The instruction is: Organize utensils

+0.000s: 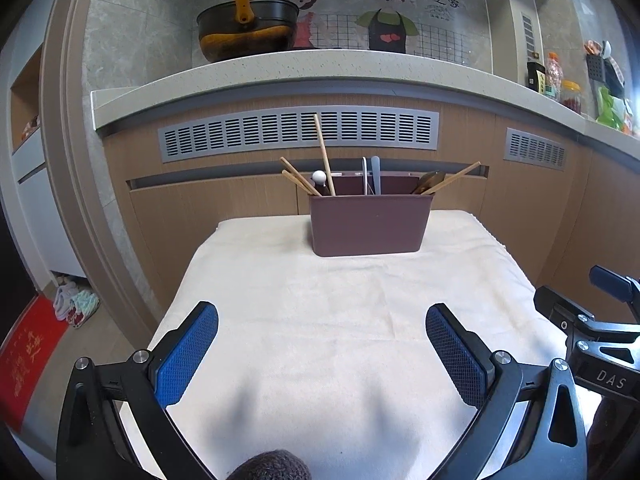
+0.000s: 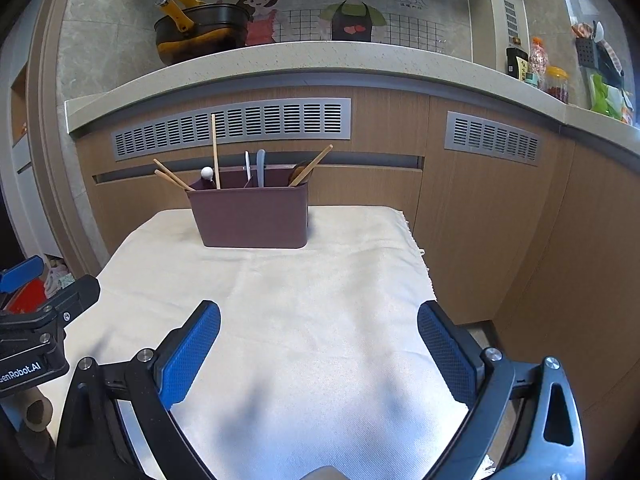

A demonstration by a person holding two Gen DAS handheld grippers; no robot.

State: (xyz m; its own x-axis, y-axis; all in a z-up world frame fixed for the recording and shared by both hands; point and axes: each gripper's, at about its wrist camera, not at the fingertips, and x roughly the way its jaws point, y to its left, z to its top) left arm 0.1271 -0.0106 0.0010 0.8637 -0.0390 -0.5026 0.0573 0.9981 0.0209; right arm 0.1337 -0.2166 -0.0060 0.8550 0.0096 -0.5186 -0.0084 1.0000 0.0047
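A brown utensil holder [image 1: 370, 224] [image 2: 252, 218] stands at the far end of a cream cloth-covered table [image 1: 320, 320] [image 2: 304, 300]. Wooden chopsticks [image 1: 324, 152] [image 2: 215, 148] lean in its left compartment beside a white-knobbed utensil [image 1: 319, 176] [image 2: 207, 171]. Two pale handles [image 1: 375, 172] [image 2: 260, 166] stand in the middle. A wooden spoon and a chopstick [image 1: 444, 182] [image 2: 310, 170] lean at the right. My left gripper [image 1: 322, 322] hovers open over the near cloth, nothing between its blue pads. My right gripper [image 2: 319, 320] is open and empty too, well short of the holder.
A kitchen counter [image 1: 320, 68] runs behind the table, with a black wok [image 1: 248, 28] [image 2: 200, 30] on it and bottles and jars [image 1: 556, 76] [image 2: 536, 64] at the right. Wooden cabinets with vent grilles [image 1: 296, 130] face the table. A red mat [image 1: 28, 356] lies on the floor at left.
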